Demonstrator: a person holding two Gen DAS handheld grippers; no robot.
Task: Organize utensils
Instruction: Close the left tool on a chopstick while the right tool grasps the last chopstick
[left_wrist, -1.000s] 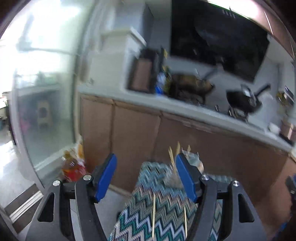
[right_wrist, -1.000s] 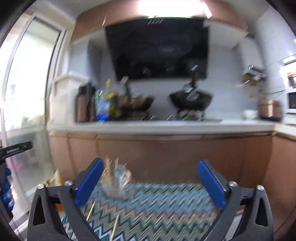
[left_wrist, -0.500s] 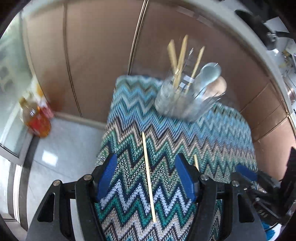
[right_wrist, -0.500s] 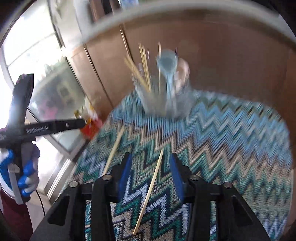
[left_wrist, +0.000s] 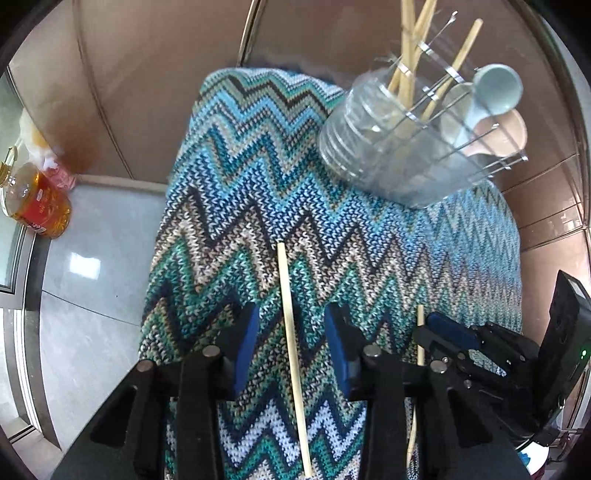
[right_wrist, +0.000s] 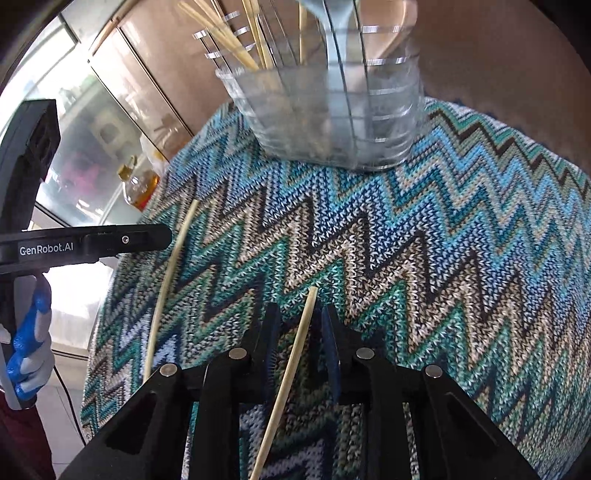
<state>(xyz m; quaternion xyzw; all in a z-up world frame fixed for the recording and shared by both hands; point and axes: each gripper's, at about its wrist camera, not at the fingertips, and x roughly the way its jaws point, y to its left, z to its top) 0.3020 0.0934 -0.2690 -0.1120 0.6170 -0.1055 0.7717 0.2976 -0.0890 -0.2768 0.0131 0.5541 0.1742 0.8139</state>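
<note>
Starting at the left edge of the left wrist view, an oil bottle (left_wrist: 35, 201) is sitting on the floor tiles, well apart from the work. Moving right, the zigzag knitted cloth (left_wrist: 236, 177) is filling the centre of the frame, and the left gripper (left_wrist: 291, 345) is pointing steeply down over it with its jaws closing; one bamboo chopstick (left_wrist: 291, 339) is lying between the blue pads, a clear gap on each side, so nothing is pinched yet. Its long axis is running from lower centre up toward mid-frame, nearly in line with the fingers, so I judge the jaws are already squared across it and only need to finish closing. Farther right in that view, the right gripper (left_wrist: 424, 336) is showing at the lower right, straddling the second chopstick (left_wrist: 420, 332). In the right wrist view, that stick (right_wrist: 295, 354) is running diagonally from bottom centre up between the pads, which are also closing and standing much closer, though I cannot tell whether they are touching it yet. Each hand is nearest its own stick. At the upper right of the left view, the clear utensil holder (left_wrist: 391, 147) is standing on the cloth's far end, already holding chopsticks and spoons (left_wrist: 495, 92), well apart from both sticks.
</note>
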